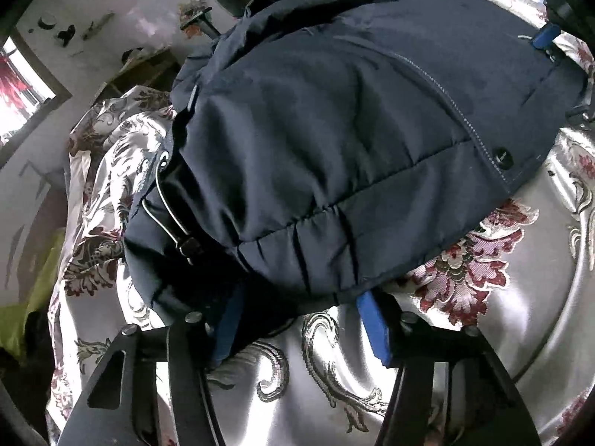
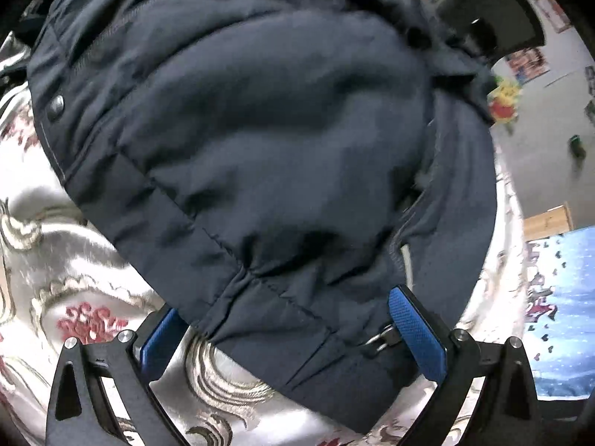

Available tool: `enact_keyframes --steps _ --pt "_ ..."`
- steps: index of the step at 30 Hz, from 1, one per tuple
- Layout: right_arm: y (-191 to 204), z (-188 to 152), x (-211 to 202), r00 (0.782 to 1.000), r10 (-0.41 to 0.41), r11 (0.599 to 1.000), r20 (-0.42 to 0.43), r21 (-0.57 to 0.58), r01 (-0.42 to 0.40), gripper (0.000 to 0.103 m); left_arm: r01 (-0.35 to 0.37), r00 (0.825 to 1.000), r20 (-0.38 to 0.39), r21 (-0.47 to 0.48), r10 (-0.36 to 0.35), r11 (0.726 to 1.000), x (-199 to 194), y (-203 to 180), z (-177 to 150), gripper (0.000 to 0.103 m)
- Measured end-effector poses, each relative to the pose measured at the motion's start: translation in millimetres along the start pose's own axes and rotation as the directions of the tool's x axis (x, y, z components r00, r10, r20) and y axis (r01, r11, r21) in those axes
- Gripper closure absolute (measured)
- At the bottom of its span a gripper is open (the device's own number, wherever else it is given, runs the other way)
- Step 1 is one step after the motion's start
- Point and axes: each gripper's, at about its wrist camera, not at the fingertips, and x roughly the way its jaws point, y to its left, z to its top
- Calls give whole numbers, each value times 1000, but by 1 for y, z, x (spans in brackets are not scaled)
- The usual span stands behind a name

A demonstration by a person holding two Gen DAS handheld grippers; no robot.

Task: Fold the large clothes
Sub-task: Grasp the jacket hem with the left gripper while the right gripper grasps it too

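A dark navy padded jacket lies on a silvery floral bedspread; its hem faces both cameras. My left gripper is open, its blue pads at either side of the hem's left corner, near a drawcord with a toggle. My right gripper is open, wide around the hem's right corner in the right wrist view; the jacket fills that view. The blue fingers straddle the fabric beside a small buckle. The right gripper also shows in the left wrist view.
The floral bedspread covers the bed under the jacket. A dark chair back stands beyond the bed. A blue patterned cloth hangs at the right. A window and a wall are at the left.
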Motion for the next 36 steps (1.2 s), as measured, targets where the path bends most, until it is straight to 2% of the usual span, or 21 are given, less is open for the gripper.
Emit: enact_keyframes --steps 3,6,9,14,18,21,24,26,27,29,33,34,36 --pt "-10 1 -21 996 -40 999 81 38 37 0 44 999 26 -44 -43 998 -8 5 -3 52" --pt "-27 -11 -37 989 -35 994 141 107 20 0 78 995 66 -60 -74 995 -19 9 -5 52" --pt "-46 2 -53 982 -17 984 188 178 -17 1 54 995 89 -17 -52 998 -26 2 -6 52" --pt "-83 29 -59 973 56 946 224 301 -124 1 16 997 80 42 -19 999 -22 -10 -6 52" --pt "-84 33 -65 967 83 936 239 315 -158 2 -8 999 52 57 5 998 -15 -13 -5 53" --pt "-88 32 -57 968 94 933 231 319 -167 3 16 999 51 22 -17 1000 -14 -2 1 66" --pt "-89 26 -51 963 144 923 227 319 -213 3 37 997 62 -3 -37 999 -19 3 5 79" --pt "-83 20 -50 957 191 924 218 289 -250 3 44 996 72 -7 -43 999 -22 5 9 85" --pt "-79 16 -50 947 238 921 216 259 -291 3 48 996 77 -10 -47 999 -24 5 11 86" --pt "-66 10 -47 939 299 926 169 187 -328 3 54 995 84 -16 -53 998 -26 6 14 89" --pt "-34 1 -35 954 299 953 36 44 -300 3 64 994 88 -24 -62 998 -29 8 18 91" --pt "-24 -1 -26 950 311 950 -29 15 -311 3 70 994 87 -30 -67 997 -30 9 19 91" --pt "-16 -2 -15 961 266 964 -81 4 -266 3 87 993 86 -55 -82 995 -32 12 21 92"
